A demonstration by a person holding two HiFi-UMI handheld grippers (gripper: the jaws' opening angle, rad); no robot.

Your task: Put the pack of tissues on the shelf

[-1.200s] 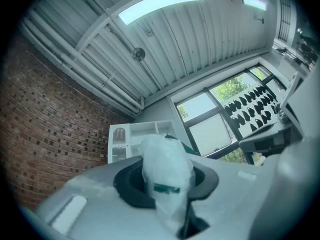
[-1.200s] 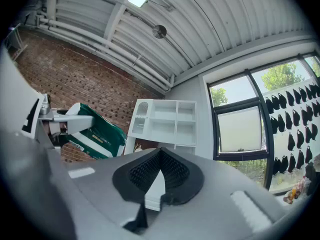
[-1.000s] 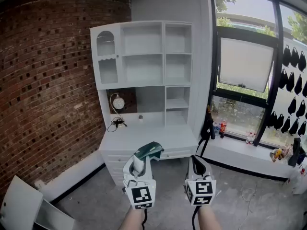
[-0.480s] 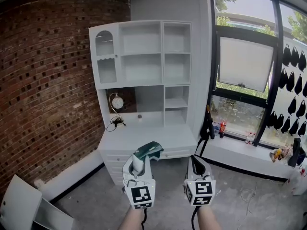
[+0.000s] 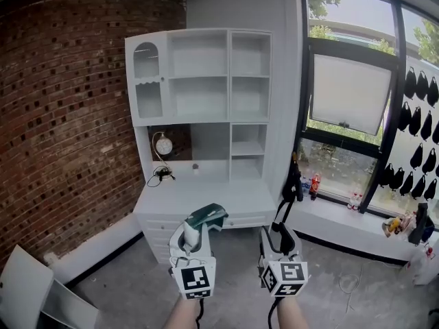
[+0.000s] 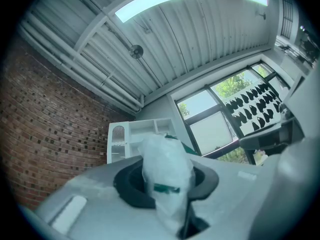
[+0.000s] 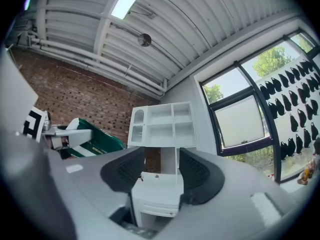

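Tissues in a green-and-white pack were what the task concerned, and they were carried in the air, well short of the furniture. Largest in view were the brick wall and the window. Between them stood the white shelf with its open compartments, set over a desk.

The left gripper was clenched on the pack. In its own view the jaws pinched the soft wrapper, and much of the pack stuck out past the pads. The right gripper was just beside it. Its jaws had just been opening and stood apart with nothing between them. A small clock stood in the recess at the back of the desk.

The likely trouble was that soft grip. The wrapper could slide between the pads, or the jutting end could catch a shelf edge and be levered out, dropping to the desk or the floor. A low reach could also knock the clock.
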